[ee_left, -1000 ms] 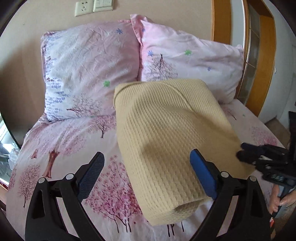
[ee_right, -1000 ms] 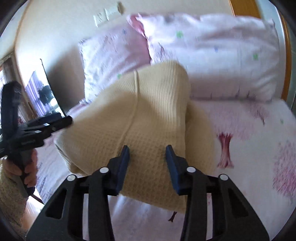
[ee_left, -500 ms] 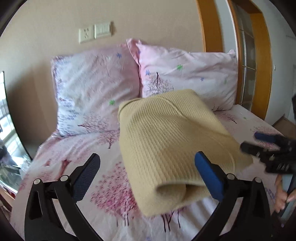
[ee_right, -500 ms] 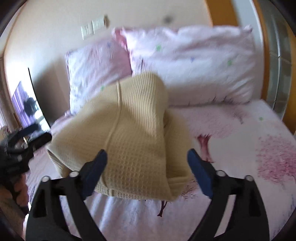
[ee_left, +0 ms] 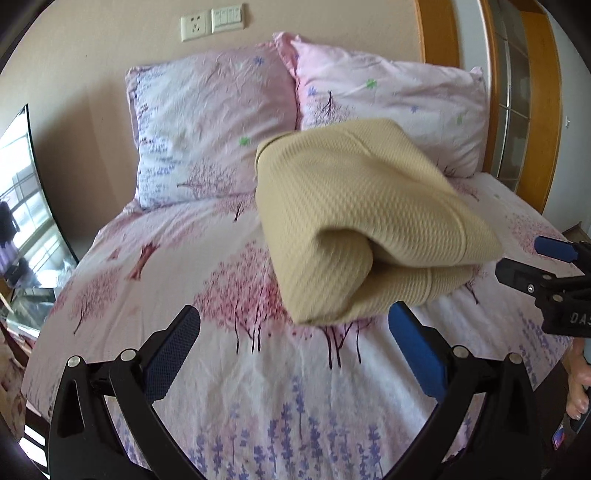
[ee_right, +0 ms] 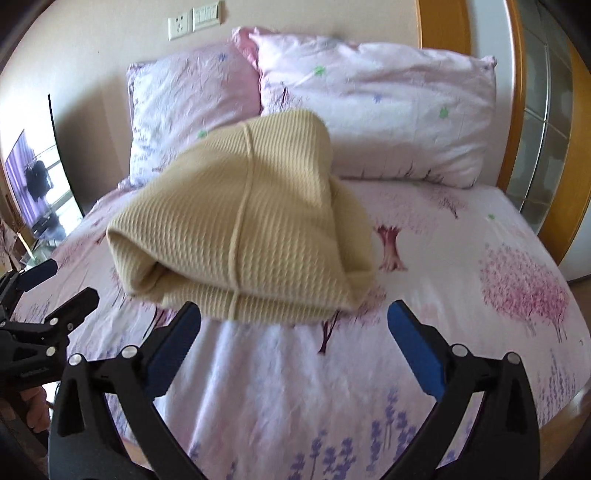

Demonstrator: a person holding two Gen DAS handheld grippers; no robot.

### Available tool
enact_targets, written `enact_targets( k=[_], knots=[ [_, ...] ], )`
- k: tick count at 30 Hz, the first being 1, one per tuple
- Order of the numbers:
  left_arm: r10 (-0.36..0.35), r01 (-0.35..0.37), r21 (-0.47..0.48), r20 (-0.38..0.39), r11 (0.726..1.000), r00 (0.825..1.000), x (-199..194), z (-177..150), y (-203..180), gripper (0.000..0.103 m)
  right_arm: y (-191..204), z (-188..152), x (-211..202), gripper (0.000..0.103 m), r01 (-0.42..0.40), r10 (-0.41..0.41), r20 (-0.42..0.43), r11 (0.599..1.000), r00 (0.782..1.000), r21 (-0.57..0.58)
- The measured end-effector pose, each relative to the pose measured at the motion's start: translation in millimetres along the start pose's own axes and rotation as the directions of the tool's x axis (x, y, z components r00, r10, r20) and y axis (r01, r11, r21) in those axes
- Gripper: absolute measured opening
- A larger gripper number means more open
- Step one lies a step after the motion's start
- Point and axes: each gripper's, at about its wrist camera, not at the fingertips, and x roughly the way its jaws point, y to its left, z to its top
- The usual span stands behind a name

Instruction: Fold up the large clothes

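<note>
Left wrist: both tools (left tool (ee_left: 293, 343), right tool (ee_right: 295, 339)) spread wide, empty, clear of folded garment (ee_left: 354, 218).

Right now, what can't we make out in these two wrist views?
- Inner layers of the folded yellow garment: hidden inside the folds, both views.
- Its underside: hidden against the bedsheet.
- Person: only fingers at the frame edge.
- Right claw in the left view: cut off by the edge.

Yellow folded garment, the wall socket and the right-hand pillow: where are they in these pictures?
Yellow folded garment (ee_right: 243, 221): right wrist view, on its top layer beside the seam.
Wall socket (ee_left: 194, 27): left wrist view, middle of its plate.
Right-hand pillow (ee_right: 388, 110): right wrist view, middle of its front face.
</note>
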Motion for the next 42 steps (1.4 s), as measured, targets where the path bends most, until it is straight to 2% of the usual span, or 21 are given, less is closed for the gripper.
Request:
enact_targets(
  k=[5, 11, 18, 34, 42],
  knots=[
    [-0.001, 0.0, -0.013, -0.07, 1.0, 0.998, 8, -8, -1, 0.102, 7, -7, 5, 0.101, 0.057, -0.058, -0.048, 0.998, 0.997, -0.039],
    [0.008, -0.007, 0.003, -0.133, 1.0, 0.991, 16, -13, -5, 0.102, 11, -14, 17, 0.101, 0.076, -0.081, -0.116, 0.996, 0.99, -0.052],
    [0.002, -0.002, 0.001, -0.193, 1.0, 0.981, 25, -14, -8, 0.102, 11, -15, 23, 0.101, 0.094, -0.102, -0.153, 0.994, 0.983, -0.059],
    [-0.03, 0.017, -0.053, -0.238, 0.998, 0.971, 35, -10, -4, 0.102, 11, -13, 23, 0.101, 0.092, -0.1, -0.157, 0.994, 0.982, -0.053],
    [-0.037, 0.025, -0.055, -0.234, 0.998, 0.971, 36, -11, -3, 0.102, 9, -12, 25, 0.101, 0.091, -0.099, -0.16, 0.994, 0.982, -0.051]
  ],
)
